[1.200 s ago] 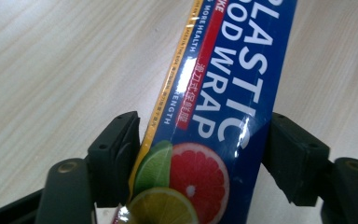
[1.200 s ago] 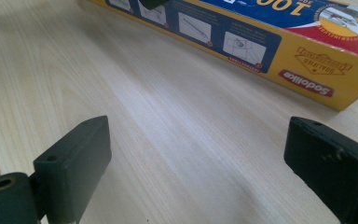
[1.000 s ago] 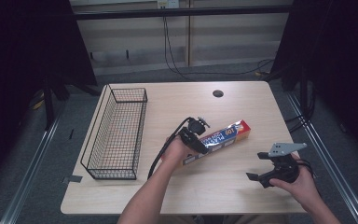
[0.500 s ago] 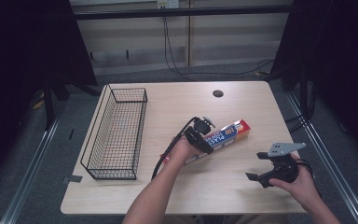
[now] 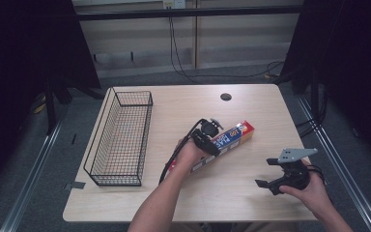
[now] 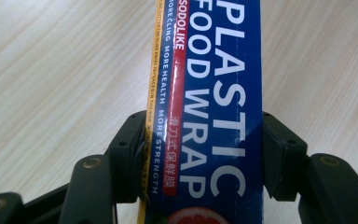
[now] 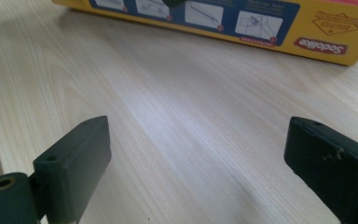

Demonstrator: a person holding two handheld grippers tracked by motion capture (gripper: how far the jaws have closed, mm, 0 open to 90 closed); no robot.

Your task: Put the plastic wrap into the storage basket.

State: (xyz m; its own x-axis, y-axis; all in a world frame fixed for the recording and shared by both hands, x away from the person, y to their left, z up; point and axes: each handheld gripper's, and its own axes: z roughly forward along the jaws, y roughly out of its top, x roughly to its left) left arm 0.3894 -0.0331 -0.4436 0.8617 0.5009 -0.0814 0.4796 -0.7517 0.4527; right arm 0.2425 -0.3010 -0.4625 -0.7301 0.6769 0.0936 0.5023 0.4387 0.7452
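Centrally on desk (image 5: 251, 104): left tool (image 5: 209, 137) clamps wrap box (image 5: 235, 134) across long axis, diagonal toward far-right corner; right tool (image 5: 276, 175) agape, near edge.

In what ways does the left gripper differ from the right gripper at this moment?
The left gripper has its black fingers on both sides of the long blue plastic food wrap box; the right gripper stands open and holds nothing. The left one sits mid-table over the box; the right one is near the front right edge of the pale wooden table. Each is held by one hand.
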